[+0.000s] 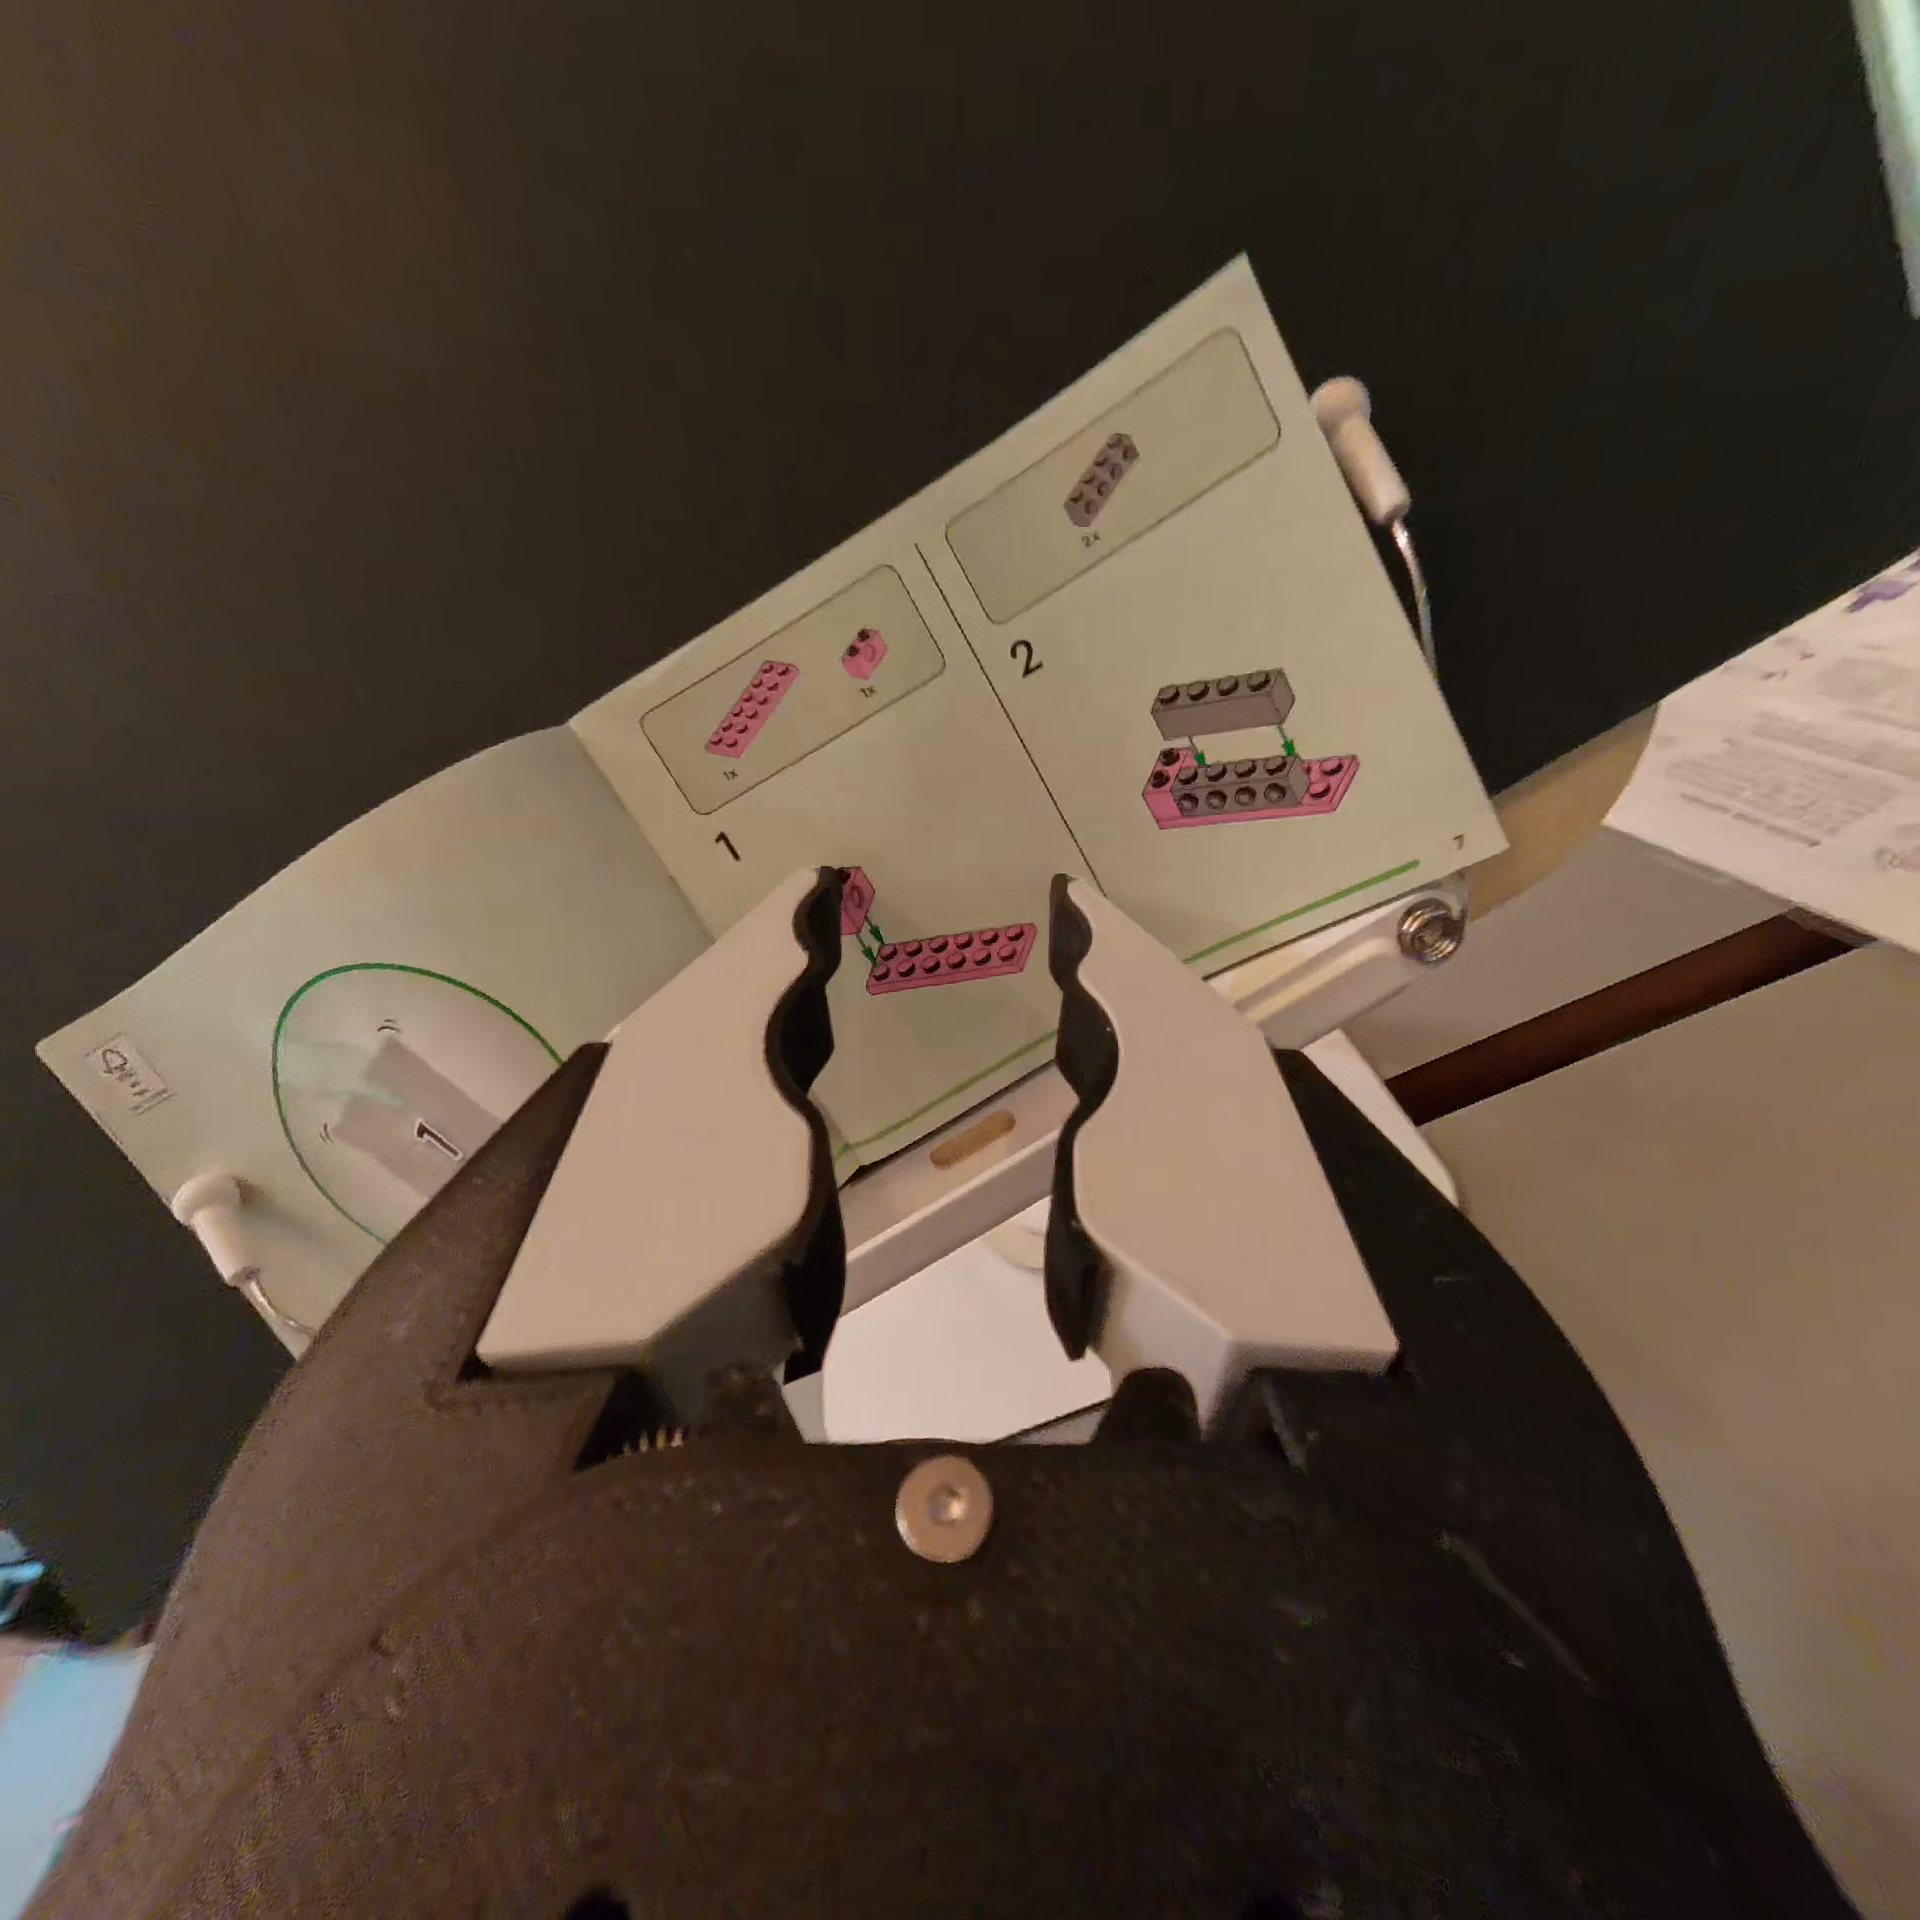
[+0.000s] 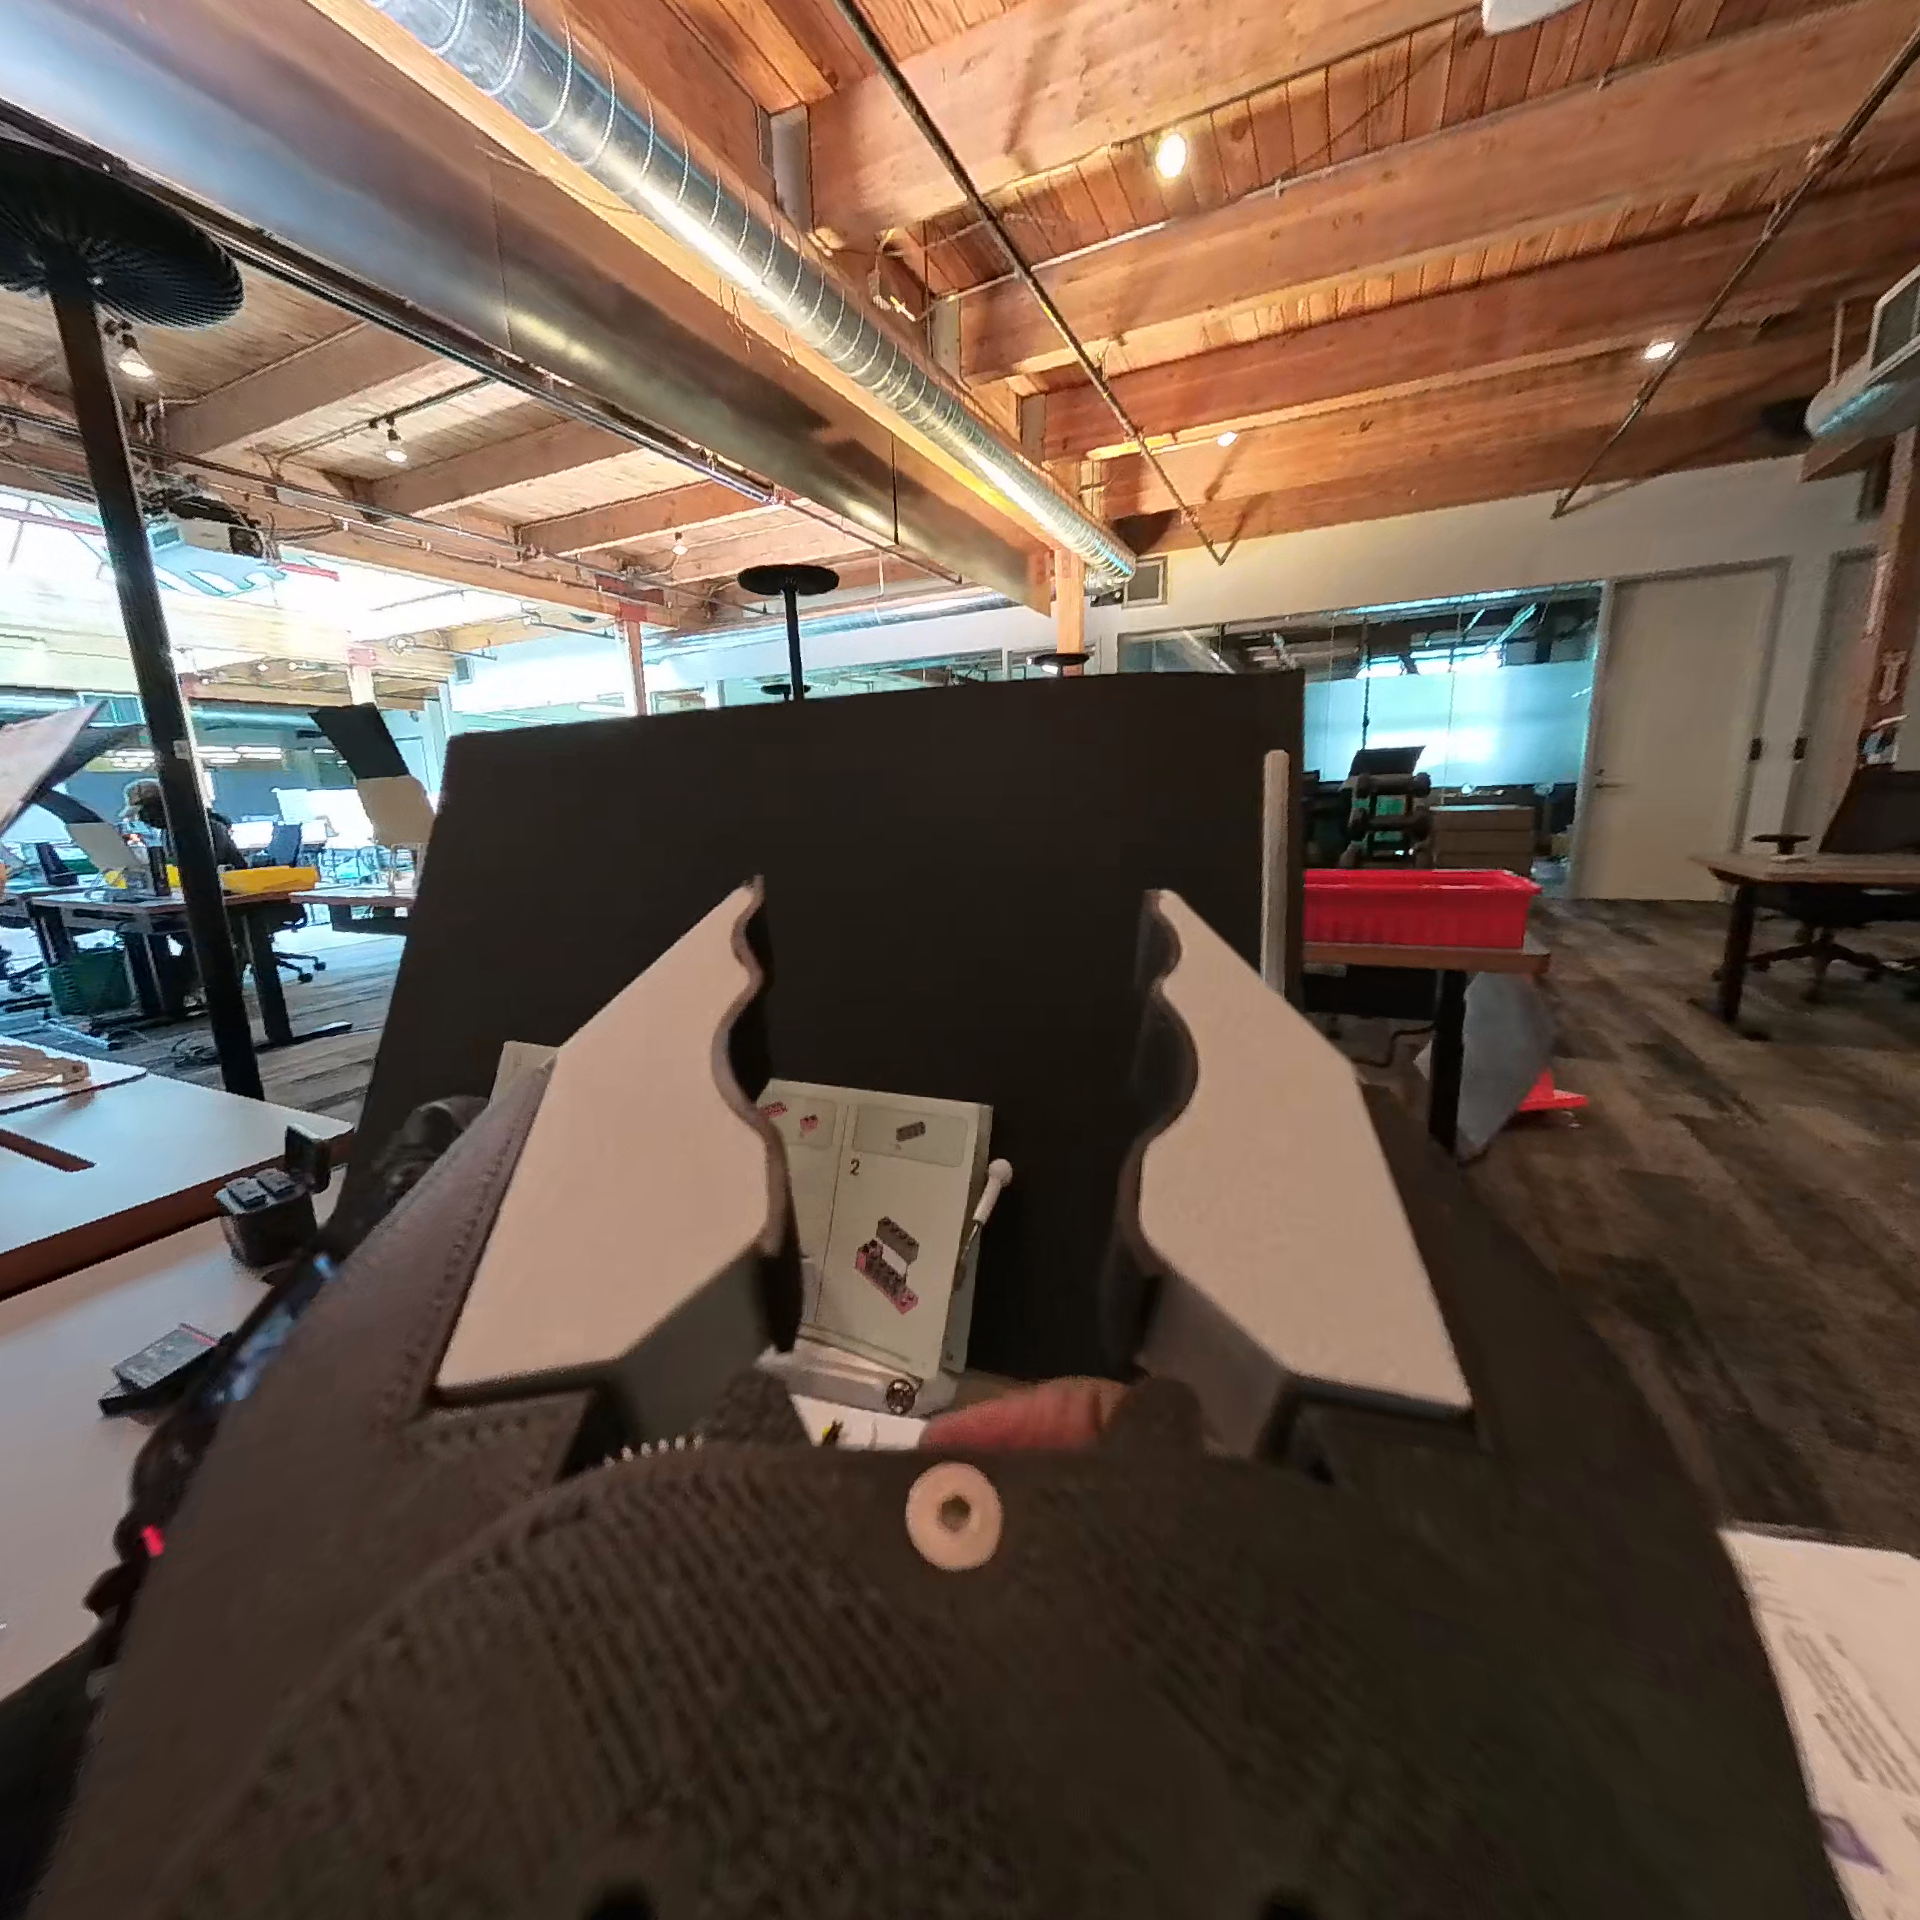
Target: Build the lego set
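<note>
The left gripper (image 1: 940, 883) points at an open instruction booklet (image 1: 935, 727) propped on a white stand (image 1: 1039, 1143) against a black backboard (image 1: 520, 364); its jaws stand moderately apart with nothing between them; white-tipped page clips (image 1: 1356, 442) pin the booklet at both outer edges. Only this view shows the pages closely, with drawn pink and grey bricks in two numbered steps; a printed paper sheet (image 1: 1787, 748) lies at the right on the pale desk (image 1: 1662, 1247).

The right gripper (image 2: 956, 894) is held higher and farther back, jaws wide and empty; between them the same booklet (image 2: 894, 1226) appears small and low before the backboard (image 2: 883, 831). Only this view shows the room: a wooden beam ceiling (image 2: 1351, 260) with a silver duct (image 2: 831, 301), a red bin (image 2: 1418, 906) on a far desk, and a person (image 2: 156, 821) seated at left.

No loose lego bricks show in either view.
</note>
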Tool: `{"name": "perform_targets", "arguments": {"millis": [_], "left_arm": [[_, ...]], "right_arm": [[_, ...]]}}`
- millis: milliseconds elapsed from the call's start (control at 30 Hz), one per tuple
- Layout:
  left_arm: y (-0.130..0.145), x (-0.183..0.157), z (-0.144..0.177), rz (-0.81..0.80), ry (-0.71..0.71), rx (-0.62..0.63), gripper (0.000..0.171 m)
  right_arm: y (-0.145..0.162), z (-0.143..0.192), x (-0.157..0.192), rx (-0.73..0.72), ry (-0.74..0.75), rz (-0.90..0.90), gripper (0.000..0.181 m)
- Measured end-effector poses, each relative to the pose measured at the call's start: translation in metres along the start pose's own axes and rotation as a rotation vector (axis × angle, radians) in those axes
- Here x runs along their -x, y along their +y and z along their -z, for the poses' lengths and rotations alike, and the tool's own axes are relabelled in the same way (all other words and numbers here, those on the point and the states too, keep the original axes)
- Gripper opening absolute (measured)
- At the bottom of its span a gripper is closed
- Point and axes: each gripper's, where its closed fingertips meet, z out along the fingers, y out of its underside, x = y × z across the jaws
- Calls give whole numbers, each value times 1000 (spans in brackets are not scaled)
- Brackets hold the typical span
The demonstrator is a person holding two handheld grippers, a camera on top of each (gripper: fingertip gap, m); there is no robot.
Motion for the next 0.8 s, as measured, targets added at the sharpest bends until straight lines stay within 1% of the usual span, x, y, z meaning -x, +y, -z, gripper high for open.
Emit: {"name": "perform_targets", "arguments": {"millis": [67, 100, 167, 200, 233, 267, 300, 333, 400, 433, 533, 600, 633, 667, 733, 800], "left_arm": [[-11, -2, 8, 58, 55, -52, 41], [-20, -6, 13, 92, 98, -86, 55], [-33, -24, 19, 183, 217, -106, 94], [-36, -35, 20, 209, 275, -93, 102], [-35, -45, 18, 203, 308, -72, 102], [-30, -50, 12, 178, 303, -42, 107], [-24, -50, 5, 155, 267, -14, 116], [-20, -49, 0, 134, 230, -6, 118], [-19, -48, -4, 108, 189, -35, 113], [-19, -48, -3, 97, 177, -42, 105], [-19, -48, 2, 79, 182, -69, 68], [-18, -41, 6, 76, 170, -86, 53], [-16, -36, 6, 70, 154, -88, 49], [-14, -31, 6, 71, 143, -85, 48], [-11, -28, 8, 100, 170, -74, 51], [-15, -33, 16, 136, 220, -95, 57]], "right_arm": [[1, -1, 1, 0, 2, 11, 68], [3, -2, 1, 7, 4, 14, 68], [7, -4, 0, 22, 9, 19, 68], [9, -4, 0, 27, 10, 21, 69], [9, -4, 0, 30, 10, 24, 69], [8, -4, 1, 30, 9, 27, 69], [7, -3, 1, 27, 10, 32, 68], [5, -2, 2, 22, 10, 37, 69], [-1, 0, 2, 8, 13, 46, 68], [-3, 1, 2, 1, 15, 47, 68], [-4, 2, 1, -5, 13, 37, 67], [-1, 0, 0, 5, 9, 30, 68], [1, -1, 0, 11, 6, 27, 68], [3, -2, 1, 18, 3, 26, 68], [8, -5, 3, 30, -3, 28, 68], [17, -9, 5, 64, -2, 42, 68]]}}
